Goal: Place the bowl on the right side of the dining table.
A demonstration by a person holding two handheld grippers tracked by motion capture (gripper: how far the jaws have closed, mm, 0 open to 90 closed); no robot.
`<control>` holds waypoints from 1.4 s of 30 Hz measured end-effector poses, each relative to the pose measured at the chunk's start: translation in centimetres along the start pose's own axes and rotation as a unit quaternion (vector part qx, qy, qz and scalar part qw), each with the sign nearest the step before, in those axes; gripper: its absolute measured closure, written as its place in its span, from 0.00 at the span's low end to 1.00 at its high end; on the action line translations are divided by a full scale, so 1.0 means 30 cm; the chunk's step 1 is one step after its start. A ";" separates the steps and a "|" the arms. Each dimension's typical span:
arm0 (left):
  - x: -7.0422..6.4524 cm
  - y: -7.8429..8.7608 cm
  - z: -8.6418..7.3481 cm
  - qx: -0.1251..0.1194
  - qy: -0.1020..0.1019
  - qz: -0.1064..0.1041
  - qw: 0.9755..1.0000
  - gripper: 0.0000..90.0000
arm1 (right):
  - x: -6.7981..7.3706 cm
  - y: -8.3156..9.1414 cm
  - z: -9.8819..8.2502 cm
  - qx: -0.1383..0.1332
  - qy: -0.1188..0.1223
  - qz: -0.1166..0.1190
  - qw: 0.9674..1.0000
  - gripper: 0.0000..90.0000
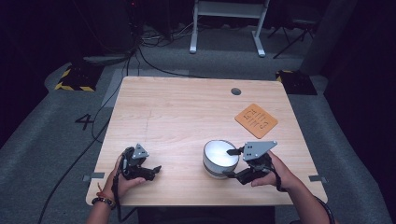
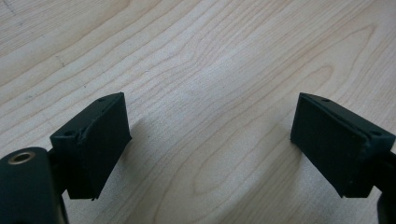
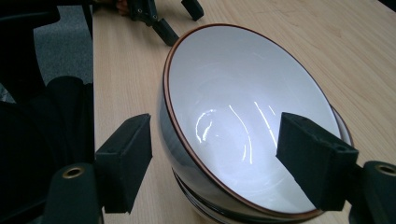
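Bowls [image 3: 233, 116] sitting stacked on table [image 1: 187, 107], right gripper [image 3: 224, 154] straddling the top rim with jaws spread, not pinching; left gripper [image 2: 210, 140] resting spread, empty.

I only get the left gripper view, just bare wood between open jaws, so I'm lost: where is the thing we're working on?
Observer: A white bowl stands on the near right part of the table, at the right gripper.
Operator: Is it gripped?
Observer: No. The jaws straddle its brown rim, one outside and one inside, without pressing.
Operator: Just one bowl?
Observer: No, it sits nested, somewhat askew, in another bowl beneath.
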State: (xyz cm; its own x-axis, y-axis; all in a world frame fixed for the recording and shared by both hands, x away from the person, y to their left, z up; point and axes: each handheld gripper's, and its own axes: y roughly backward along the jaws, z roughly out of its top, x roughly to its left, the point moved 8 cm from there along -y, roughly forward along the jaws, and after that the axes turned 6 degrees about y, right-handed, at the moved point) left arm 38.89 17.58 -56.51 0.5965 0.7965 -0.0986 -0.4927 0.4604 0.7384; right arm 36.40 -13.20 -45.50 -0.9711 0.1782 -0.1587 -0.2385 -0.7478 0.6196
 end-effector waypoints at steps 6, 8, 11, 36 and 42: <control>0.000 0.000 0.000 0.000 0.000 0.000 1.000 0.13 | 0.006 -0.033 0.010 0.006 0.006 0.012 1.000 0.31; 0.000 0.000 0.000 0.000 0.000 0.000 1.000 0.13 | 0.009 -0.043 0.015 0.006 0.006 0.015 1.000 0.31; 0.000 0.000 0.000 0.000 0.000 0.000 1.000 0.13 | 0.013 -0.055 0.022 0.009 0.009 0.019 1.000 0.35; 0.000 0.000 0.000 0.000 0.000 0.000 1.000 0.13 | 0.056 -0.093 0.033 0.024 0.024 0.083 0.996 0.90; 0.000 0.000 0.000 0.000 0.000 0.000 1.000 0.13 | 0.055 -0.091 0.032 0.020 0.025 0.087 0.996 0.90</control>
State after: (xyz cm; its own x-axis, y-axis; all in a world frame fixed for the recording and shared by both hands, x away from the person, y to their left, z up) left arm 38.89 17.57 -56.51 0.5965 0.7965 -0.0985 -0.4930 0.4605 0.7382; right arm 35.43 -10.25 -46.72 -0.9963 0.0165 -0.0838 -0.0686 -0.7385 0.6707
